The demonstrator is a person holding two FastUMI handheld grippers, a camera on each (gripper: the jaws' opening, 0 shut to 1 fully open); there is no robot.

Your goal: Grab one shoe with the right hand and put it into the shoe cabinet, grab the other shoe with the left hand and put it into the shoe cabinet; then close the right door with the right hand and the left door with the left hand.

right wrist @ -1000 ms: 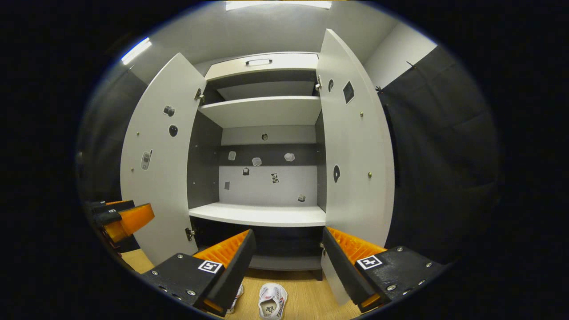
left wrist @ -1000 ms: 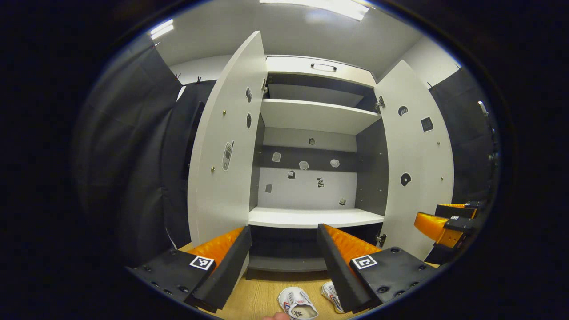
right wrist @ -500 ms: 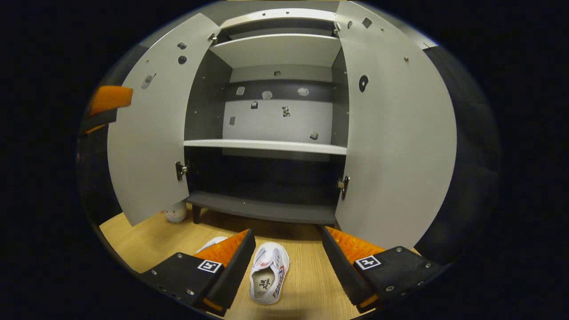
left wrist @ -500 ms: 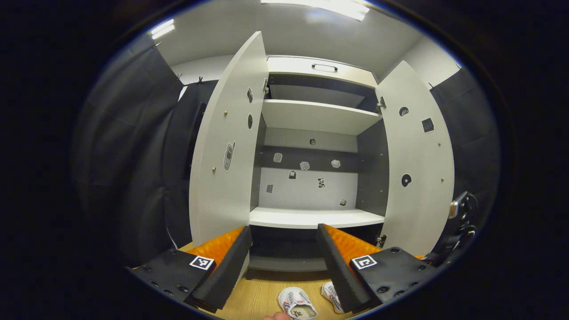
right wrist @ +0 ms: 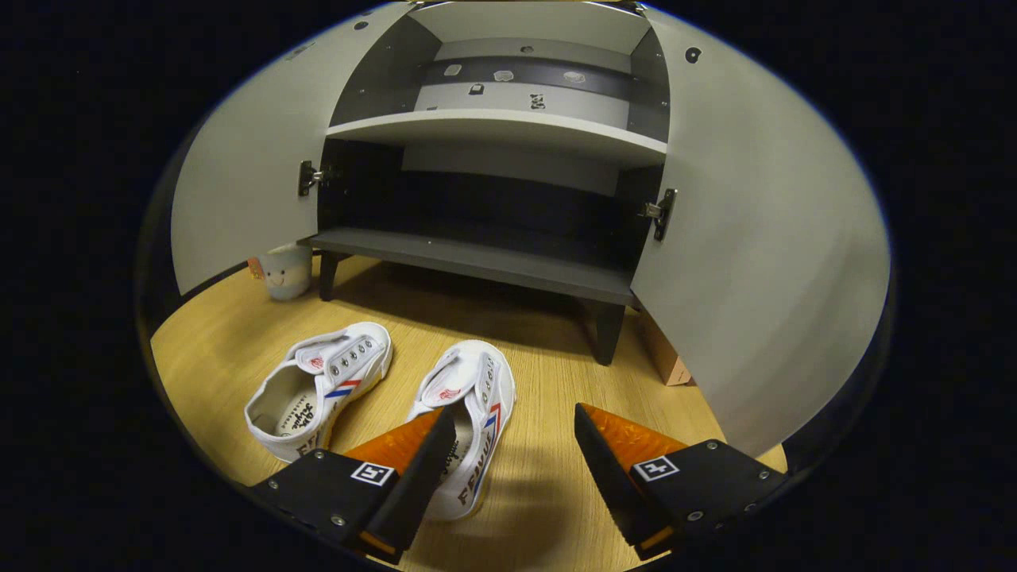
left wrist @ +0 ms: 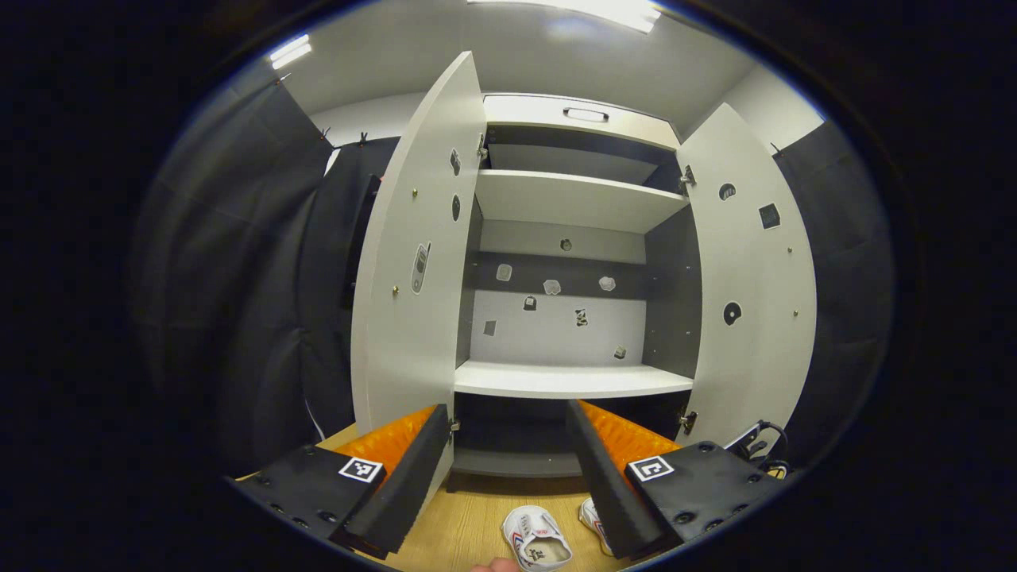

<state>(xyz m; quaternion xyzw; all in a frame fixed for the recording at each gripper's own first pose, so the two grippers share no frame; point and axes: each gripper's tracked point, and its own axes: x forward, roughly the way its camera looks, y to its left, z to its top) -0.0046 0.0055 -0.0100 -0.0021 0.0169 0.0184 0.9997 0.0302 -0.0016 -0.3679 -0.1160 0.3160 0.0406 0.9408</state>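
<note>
I have the shoe cabinet (right wrist: 477,270) ahead with both doors swung wide, its dark bottom shelf bare. On the wood floor (right wrist: 548,492) in front of the cabinet lie two white shoes, side by side, toes towards it. The right shoe (right wrist: 477,397) sits just below and ahead of my right hand-held gripper (right wrist: 508,461), its long axis running along my fingers towards the cabinet; the left finger overlaps its heel. That gripper is wide apart and holds nothing. The other shoe (right wrist: 318,385) lies farther left of the cabinet's middle. My left hand-held gripper (left wrist: 508,457) hangs higher, facing the cabinet's shelves, also spread wide and empty.
</note>
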